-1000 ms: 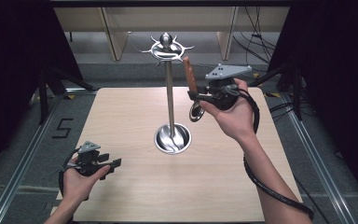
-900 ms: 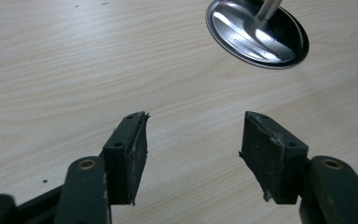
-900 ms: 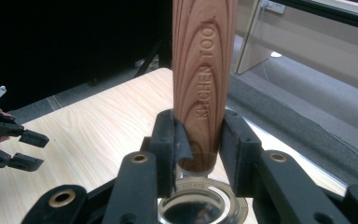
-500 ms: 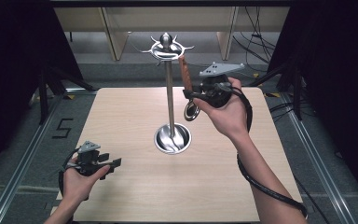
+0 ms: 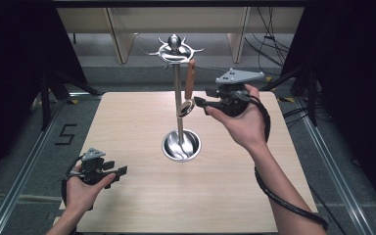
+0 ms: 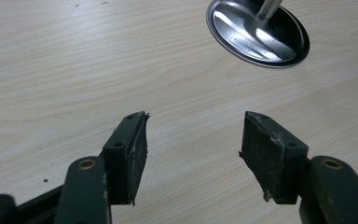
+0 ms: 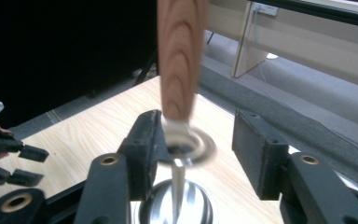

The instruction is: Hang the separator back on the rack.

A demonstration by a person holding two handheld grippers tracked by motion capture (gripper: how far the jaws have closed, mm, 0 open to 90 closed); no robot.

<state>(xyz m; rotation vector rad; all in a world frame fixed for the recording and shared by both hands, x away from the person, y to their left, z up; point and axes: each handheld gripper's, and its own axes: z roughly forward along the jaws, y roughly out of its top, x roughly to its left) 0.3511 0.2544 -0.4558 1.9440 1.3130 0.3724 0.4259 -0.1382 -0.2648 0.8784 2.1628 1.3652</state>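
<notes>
Wood-handled and metal-headed, the utensil (image 5: 188, 88) hangs upright from a hook at the top of the steel stand (image 5: 177, 105), its round head beside the pole, and in the right gripper view it (image 7: 182, 70) sits between the jaws of the right gripper (image 5: 201, 104), which have just been opening and now stand wide, the left jaw close against the blurred metal ring while the right one is clear of it. Near the table's (image 5: 225, 196) front left corner, the left gripper (image 5: 122, 171) is held low with its jaws wide apart over bare wood, the stand's round base (image 6: 258, 32) lying well ahead of them.
</notes>
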